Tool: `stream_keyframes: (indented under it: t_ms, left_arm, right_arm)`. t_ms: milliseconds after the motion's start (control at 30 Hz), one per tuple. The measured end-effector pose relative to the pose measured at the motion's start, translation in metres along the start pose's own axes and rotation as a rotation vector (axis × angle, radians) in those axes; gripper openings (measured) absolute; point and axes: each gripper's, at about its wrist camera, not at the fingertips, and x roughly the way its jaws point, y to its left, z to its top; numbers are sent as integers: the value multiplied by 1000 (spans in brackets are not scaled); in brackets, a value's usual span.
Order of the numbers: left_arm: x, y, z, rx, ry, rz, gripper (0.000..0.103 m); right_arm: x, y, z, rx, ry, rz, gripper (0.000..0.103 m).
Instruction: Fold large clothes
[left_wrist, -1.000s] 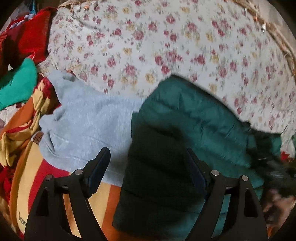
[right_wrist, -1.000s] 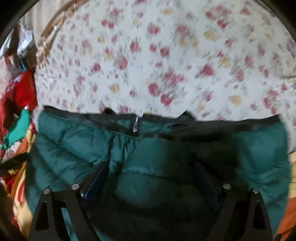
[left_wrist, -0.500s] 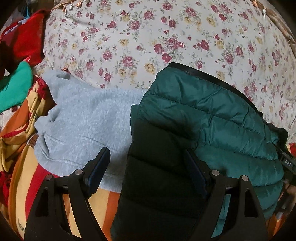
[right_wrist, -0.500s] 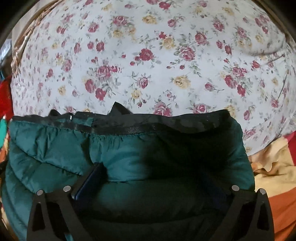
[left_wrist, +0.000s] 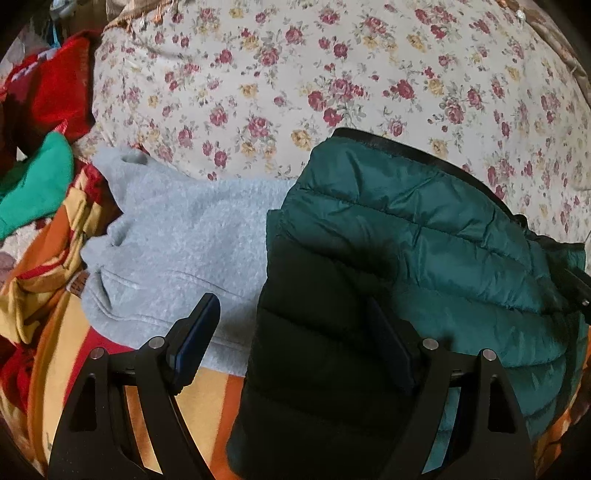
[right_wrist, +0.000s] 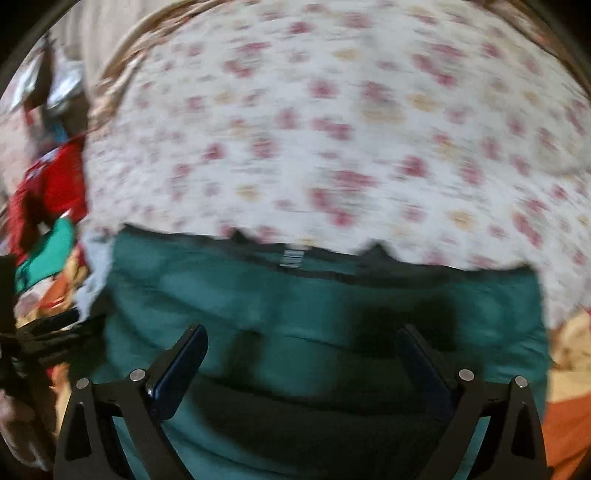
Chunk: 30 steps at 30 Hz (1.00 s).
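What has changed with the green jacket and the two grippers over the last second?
The right gripper has drawn back from the green puffer jacket, so more of it shows; its jaws have just been closing slightly and hold nothing. The jacket now lies folded and still. The left gripper stayed open above the jacket's edge, and the grey sweatshirt has not moved.

A: The right wrist view is all smeary. The flowers on the sheet (right_wrist: 332, 147) are just pink smudges, and the little silver thing (right_wrist: 291, 257) at the top edge of the green puffy jacket (right_wrist: 295, 332) is too blurry to tell.

B: In the left wrist view the jacket (left_wrist: 424, 240) hides part of the grey sweater (left_wrist: 177, 240). The picture's left edge cuts off the red cloth (left_wrist: 51, 96).
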Motion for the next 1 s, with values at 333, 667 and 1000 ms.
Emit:
stream_keyframes:
  t_ms: [333,667,1000]
  left_arm:
    - [6,1,0,6,9,-7,82]
    - [13,-3,-3,8,15,-6,82]
    - [14,-2,-7,-6,3,0,86]
  right_arm:
    - [92,45,17,11,119,37,81]
    - [57,26,10,61,83,96,82]
    - [-19,-81,-17,115,-23,-201,82]
